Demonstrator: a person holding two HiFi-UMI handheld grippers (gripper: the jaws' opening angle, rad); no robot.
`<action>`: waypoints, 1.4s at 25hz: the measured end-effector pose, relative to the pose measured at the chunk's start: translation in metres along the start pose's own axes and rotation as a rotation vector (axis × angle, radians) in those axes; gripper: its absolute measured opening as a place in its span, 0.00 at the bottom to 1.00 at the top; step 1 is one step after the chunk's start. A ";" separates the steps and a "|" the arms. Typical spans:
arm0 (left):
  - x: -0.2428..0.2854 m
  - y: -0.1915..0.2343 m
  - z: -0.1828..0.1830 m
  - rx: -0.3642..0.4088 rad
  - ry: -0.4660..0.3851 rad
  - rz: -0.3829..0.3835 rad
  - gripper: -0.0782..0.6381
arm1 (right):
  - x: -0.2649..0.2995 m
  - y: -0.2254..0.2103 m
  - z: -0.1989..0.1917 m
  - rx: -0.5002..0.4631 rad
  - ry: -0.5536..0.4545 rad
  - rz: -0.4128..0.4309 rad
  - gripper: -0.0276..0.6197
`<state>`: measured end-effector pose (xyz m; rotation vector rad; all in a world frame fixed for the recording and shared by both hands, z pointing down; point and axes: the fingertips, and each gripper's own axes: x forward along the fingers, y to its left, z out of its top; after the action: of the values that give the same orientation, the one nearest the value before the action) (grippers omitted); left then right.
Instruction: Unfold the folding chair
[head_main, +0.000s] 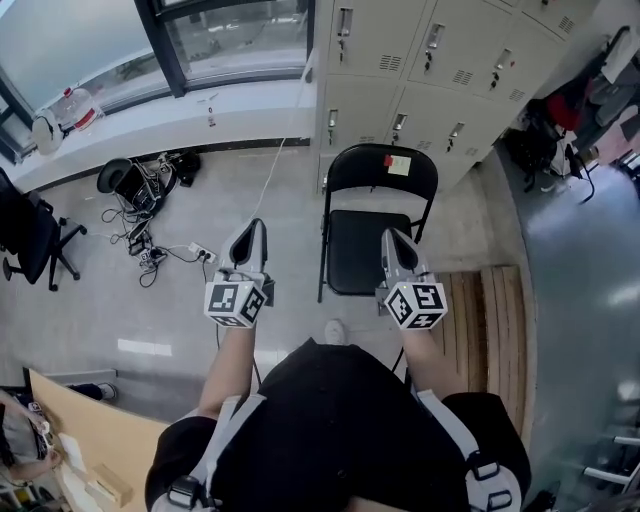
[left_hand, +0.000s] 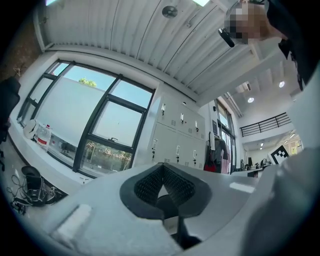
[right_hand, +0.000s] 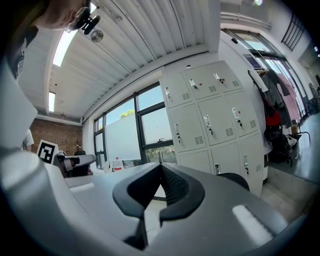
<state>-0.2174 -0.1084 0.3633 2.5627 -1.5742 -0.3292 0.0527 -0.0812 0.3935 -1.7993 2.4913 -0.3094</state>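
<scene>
A black folding chair (head_main: 372, 225) stands unfolded in front of the grey lockers, its seat down and a small yellow and red tag on its backrest. In the right gripper view only its backrest edge (right_hand: 239, 181) shows, low beside the lockers. My left gripper (head_main: 256, 228) is held up to the left of the chair, shut and empty, apart from it. My right gripper (head_main: 388, 236) hangs over the seat's right edge in the head view, shut with nothing in it. Both point roughly level toward the window and lockers; the left gripper (left_hand: 161, 176) and right gripper (right_hand: 161, 175) show closed pads.
Grey lockers (head_main: 430, 70) stand right behind the chair. Cables and a power strip (head_main: 150, 250) lie on the floor to the left, near an office chair (head_main: 30, 235). A wooden slat panel (head_main: 490, 310) lies at the right. A window sill (head_main: 150, 120) runs along the far wall.
</scene>
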 end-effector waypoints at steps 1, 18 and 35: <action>-0.003 -0.002 0.001 -0.004 -0.001 -0.009 0.11 | -0.003 0.005 0.002 -0.006 -0.004 0.000 0.05; -0.036 -0.029 -0.006 -0.002 0.003 -0.059 0.12 | -0.040 0.023 0.004 -0.023 -0.038 -0.034 0.05; -0.009 -0.050 -0.002 0.024 -0.021 -0.043 0.11 | -0.012 0.006 0.019 -0.016 -0.046 0.041 0.05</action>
<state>-0.1778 -0.0780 0.3563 2.6226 -1.5410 -0.3449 0.0541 -0.0708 0.3734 -1.7380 2.5033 -0.2438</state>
